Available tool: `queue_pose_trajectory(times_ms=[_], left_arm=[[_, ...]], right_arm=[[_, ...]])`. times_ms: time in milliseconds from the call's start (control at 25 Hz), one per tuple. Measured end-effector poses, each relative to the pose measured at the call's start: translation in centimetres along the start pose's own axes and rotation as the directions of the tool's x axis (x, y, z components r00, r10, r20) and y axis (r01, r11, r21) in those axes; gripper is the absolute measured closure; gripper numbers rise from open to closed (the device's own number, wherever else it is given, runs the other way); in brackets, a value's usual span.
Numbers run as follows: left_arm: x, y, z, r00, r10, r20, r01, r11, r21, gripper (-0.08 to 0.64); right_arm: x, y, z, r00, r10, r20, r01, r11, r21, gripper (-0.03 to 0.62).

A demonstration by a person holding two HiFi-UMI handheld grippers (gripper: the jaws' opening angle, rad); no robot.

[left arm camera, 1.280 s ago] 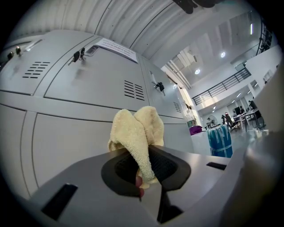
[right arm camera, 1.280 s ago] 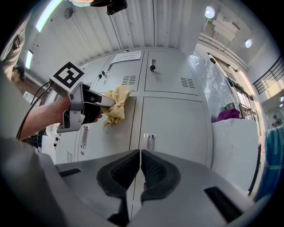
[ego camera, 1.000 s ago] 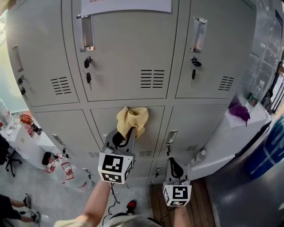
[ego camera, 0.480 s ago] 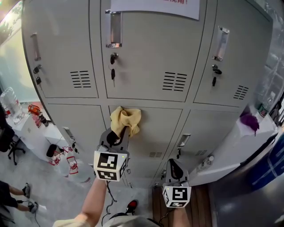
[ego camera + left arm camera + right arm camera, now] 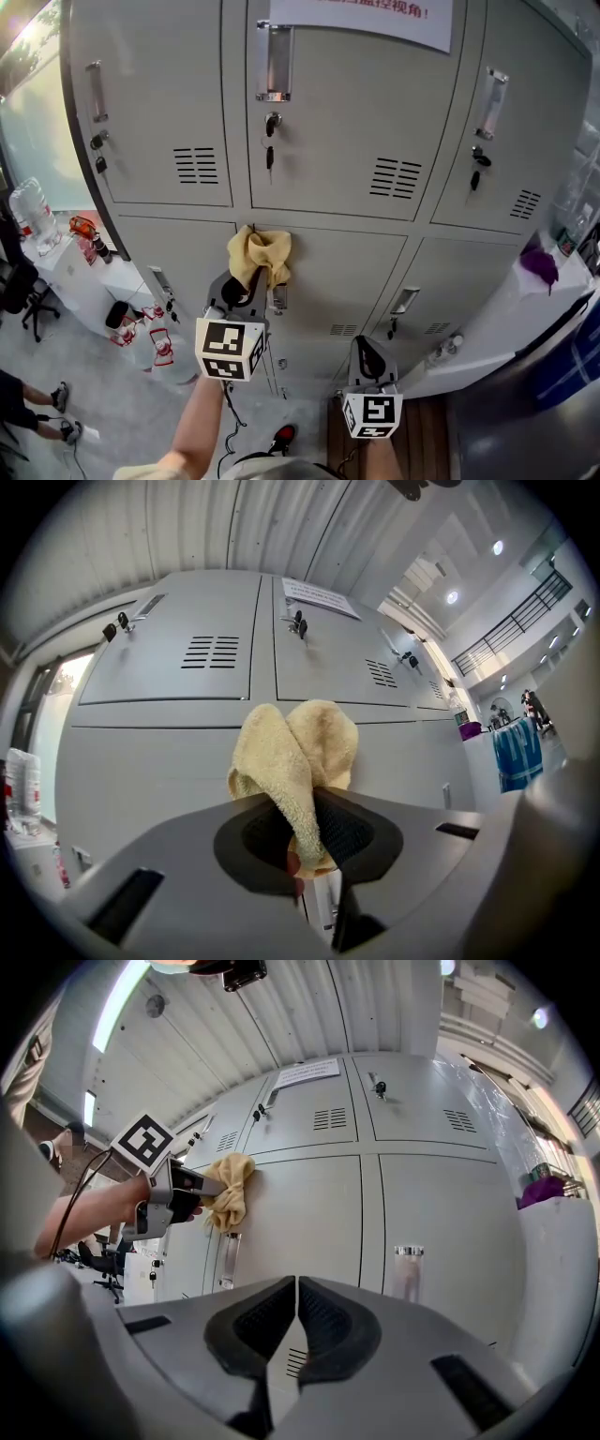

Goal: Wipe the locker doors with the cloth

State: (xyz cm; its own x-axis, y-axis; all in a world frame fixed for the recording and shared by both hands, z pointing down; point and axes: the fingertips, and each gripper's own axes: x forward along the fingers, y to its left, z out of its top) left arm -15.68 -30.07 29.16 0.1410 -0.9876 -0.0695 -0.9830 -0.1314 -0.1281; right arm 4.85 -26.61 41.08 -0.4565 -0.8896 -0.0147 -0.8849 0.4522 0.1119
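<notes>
A yellow cloth is bunched against the top left corner of the lower middle grey locker door, just above that door's handle. My left gripper is shut on the cloth, which sticks out past the jaws toward the door. In the left gripper view the cloth fills the gap between the jaws of the left gripper. My right gripper hangs lower and to the right, shut and empty, off the doors. The right gripper view shows the right gripper with its jaws closed and the cloth at the left.
Keys hang from the locks of the upper doors. A white desk with bottles stands at the left. A white counter with a purple thing stands at the right. Someone's feet show at the lower left.
My left gripper has carried the cloth leftward along the top of the lower middle door, toward its handle side. The right gripper has held its place.
</notes>
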Motion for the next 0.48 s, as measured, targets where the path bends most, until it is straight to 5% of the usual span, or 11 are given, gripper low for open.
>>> queue_pose_trajectory(times_ms=[480], left_arm=[[-2.9, -2.3, -0.1, 0.999, -0.05, 0.02, 0.049, 0.999, 0.019, 0.485]], right_arm=[[-1.0, -0.6, -0.1, 1.0, -0.026, -0.009, 0.026, 1.0, -0.007, 0.568]])
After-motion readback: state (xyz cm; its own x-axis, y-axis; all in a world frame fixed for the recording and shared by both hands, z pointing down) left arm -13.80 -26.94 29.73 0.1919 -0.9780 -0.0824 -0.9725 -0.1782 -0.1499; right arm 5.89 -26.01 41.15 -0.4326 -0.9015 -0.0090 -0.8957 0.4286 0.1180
